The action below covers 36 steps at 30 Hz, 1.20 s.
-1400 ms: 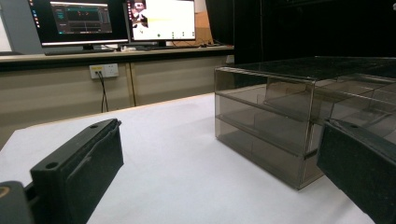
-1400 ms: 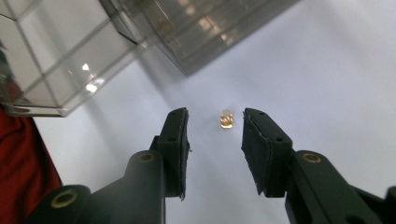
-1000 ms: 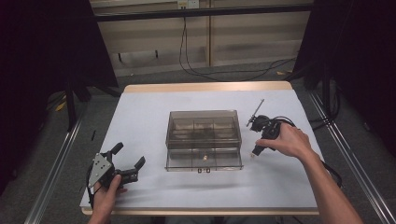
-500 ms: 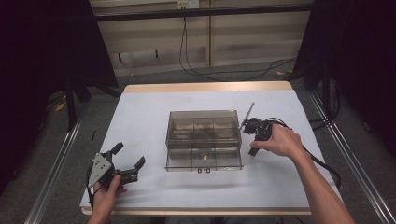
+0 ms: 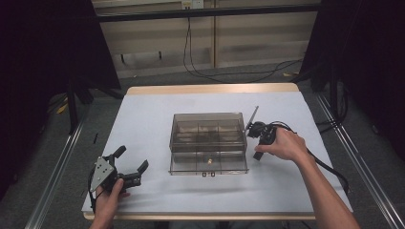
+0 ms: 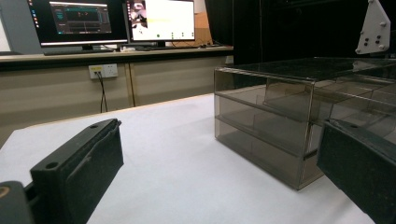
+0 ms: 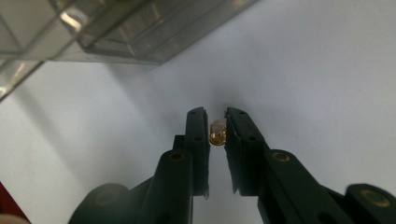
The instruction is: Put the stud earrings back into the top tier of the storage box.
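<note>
My right gripper (image 7: 215, 122) has just been closing on a small amber bead (image 7: 217, 132), glossy, rounded and translucent; the matte black pads sit nearly together with the bead pinched between their tips. It is low over the smooth white table (image 5: 153, 119), near the right edge, just beside the smoky clear plastic box (image 5: 208, 142). My left gripper (image 5: 130, 167) rests wide open and empty near the front left corner

A white-topped table (image 5: 157, 119) with a wooden far edge carries a clear smoky drawer box (image 5: 208, 142) at its centre; a small amber bead (image 7: 217, 132) lies at three o'clock of it.
</note>
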### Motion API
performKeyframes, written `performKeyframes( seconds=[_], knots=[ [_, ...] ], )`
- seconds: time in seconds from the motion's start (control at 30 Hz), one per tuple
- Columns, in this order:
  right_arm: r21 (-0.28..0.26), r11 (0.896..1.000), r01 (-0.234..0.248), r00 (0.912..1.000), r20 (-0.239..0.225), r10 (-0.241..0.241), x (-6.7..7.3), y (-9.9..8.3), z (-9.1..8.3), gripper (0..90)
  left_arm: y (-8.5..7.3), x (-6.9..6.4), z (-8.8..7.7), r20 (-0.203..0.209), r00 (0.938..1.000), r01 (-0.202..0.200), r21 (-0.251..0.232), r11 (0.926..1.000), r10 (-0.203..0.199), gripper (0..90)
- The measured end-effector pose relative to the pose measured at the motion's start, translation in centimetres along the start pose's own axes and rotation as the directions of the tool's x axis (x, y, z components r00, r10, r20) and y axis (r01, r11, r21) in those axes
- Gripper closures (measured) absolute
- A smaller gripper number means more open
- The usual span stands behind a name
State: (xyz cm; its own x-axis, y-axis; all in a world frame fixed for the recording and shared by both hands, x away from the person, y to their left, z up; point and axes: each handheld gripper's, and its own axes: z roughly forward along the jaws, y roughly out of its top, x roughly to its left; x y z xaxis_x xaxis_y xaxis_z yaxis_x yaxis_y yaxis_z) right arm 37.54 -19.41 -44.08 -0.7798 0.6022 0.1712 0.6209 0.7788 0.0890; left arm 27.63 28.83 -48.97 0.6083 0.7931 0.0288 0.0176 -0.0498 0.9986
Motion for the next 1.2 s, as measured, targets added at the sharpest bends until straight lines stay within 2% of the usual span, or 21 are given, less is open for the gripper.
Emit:
performKeyframes(
  seconds=[0.13,0.37,0.43,0.6,0.67,0.77,0.87,0.97,1.07,1.2],
  knots=[
    [0.008,1.0,0.01,1.0,-0.001,-0.01,-0.2,-0.1,0.2,84.2,0.0,0.0,0.0,0.0,1.0,0.001,0.0,1.0,-0.001,0.7],
    [0.005,1.0,-0.003,0.9999,-0.013,0.003,-0.2,-0.1,0.2,86.4,0.0,0.0,0.0,0.0,1.0,0.001,0.0,1.0,-0.001,0.7],
    [-0.008,1.0,-0.026,0.9995,-0.017,0.026,-0.1,-0.2,-0.1,86.4,0.0,0.0,0.0,0.0,1.0,0.002,0.0,1.0,-0.002,0.7],
    [-0.042,0.999,-0.023,0.9996,-0.02,0.022,-0.1,-0.7,-0.9,86.5,0.0,0.0,0.0,0.0,1.0,0.0,0.0,1.0,0.0,0.7],
    [-0.073,0.997,-0.03,0.9989,-0.039,0.027,0.0,-1.0,-1.2,86.5,0.0,0.0,0.0,0.0,1.0,0.0,0.001,1.0,0.0,0.7],
    [-0.107,0.994,-0.009,0.9998,-0.019,0.007,0.1,-1.5,-1.2,86.5,0.0,0.0,0.0,0.0,1.0,0.0,0.001,1.0,0.0,0.7],
    [-0.123,0.992,-0.015,0.9995,-0.031,0.011,0.1,-2.0,-1.2,86.5,0.0,0.0,0.0,-0.002,1.0,-0.004,0.004,1.0,0.004,0.7],
    [-0.158,0.987,-0.039,0.9978,-0.06,0.03,-0.1,-2.6,-1.5,86.5,0.0,0.0,0.0,-0.002,1.0,0.0,0.001,1.0,0.0,0.7],
    [-0.222,0.973,-0.055,0.9942,-0.102,0.033,-0.2,-3.2,-2.1,86.6,0.0,0.0,0.0,-0.001,1.0,0.002,0.002,1.0,-0.002,0.7],
    [-0.264,0.963,-0.053,0.9936,-0.11,0.024,-0.2,-3.8,-2.4,86.6,0.0,0.0,0.0,-0.002,1.0,-0.001,0.0,1.0,0.001,0.8]
  ],
)
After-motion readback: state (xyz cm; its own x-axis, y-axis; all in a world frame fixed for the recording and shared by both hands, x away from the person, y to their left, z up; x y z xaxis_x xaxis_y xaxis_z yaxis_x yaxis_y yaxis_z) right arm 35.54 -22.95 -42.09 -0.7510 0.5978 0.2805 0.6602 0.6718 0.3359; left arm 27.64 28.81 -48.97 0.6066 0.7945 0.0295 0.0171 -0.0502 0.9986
